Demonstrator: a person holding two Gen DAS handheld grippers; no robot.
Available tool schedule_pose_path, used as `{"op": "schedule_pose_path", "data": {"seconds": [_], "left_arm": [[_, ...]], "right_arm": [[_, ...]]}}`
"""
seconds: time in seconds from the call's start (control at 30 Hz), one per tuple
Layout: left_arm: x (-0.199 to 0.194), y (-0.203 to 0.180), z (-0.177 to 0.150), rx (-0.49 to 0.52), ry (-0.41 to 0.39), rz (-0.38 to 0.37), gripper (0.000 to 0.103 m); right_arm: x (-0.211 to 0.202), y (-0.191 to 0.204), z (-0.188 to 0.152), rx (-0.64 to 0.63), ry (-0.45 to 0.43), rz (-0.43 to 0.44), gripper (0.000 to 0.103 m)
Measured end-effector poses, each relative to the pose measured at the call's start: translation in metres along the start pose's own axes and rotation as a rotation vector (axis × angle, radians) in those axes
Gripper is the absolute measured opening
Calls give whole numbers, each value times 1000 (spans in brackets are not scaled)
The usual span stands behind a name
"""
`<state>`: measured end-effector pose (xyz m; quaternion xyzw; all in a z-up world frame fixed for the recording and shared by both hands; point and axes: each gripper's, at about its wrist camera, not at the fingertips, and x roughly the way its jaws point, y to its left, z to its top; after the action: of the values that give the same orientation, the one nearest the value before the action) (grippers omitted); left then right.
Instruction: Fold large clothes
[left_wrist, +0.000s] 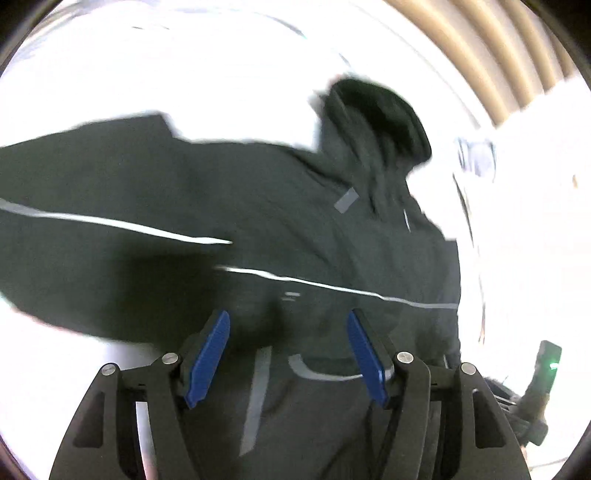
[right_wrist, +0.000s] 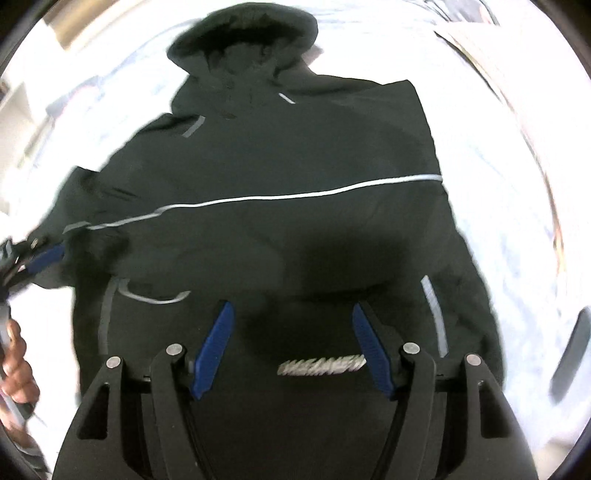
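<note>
- Left wrist view: the left gripper (left_wrist: 289, 345) is hanging spread, gripping nothing, over the dark hooded jacket (left_wrist: 221, 206) lying on a white surface (left_wrist: 110, 81).
- The right gripper (right_wrist: 292, 338) is likewise spread and empty.
- Silver lettering (right_wrist: 320, 365) near the hem is blurring, unreadable.

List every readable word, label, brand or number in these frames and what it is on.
None can be read.
Pale print on the black hooded jacket, between the right gripper's fingers: too blurred to read.
Small pale mark on the jacket, left wrist view: blurred.
</note>
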<state>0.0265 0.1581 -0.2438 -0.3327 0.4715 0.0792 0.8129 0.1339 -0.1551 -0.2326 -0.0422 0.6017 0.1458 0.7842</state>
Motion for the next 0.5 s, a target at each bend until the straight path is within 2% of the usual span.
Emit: {"op": "schedule_pose_path", "data": {"seconds": [0.03,0.13,0.2,0.23,0.3,0.4,0.5], "left_arm": [[-14,13,0,-23,-21,6,67],[-76,87,-2,-142,-123,69,67],[-116,150,-3,-262,-182,111,67],[-125,165,-3,-300,-202,117,67],[-153,223,-4,-419,-268,131,68],[-167,285,1,-530,-317,131,68],[-162,337,5,-628,-312,92,68]], "right_arm": [[-2,-5,2,2,-2,9,69],[-12,18,-4,-20,-13,33,69],[-19,35,-9,-46,-22,27,69],[-22,41,-10,-60,-31,25,69],[-32,53,-12,-88,-50,18,69],[-33,62,-8,-107,-51,-12,69],[-26,68,-4,-122,-30,-30,69]]}}
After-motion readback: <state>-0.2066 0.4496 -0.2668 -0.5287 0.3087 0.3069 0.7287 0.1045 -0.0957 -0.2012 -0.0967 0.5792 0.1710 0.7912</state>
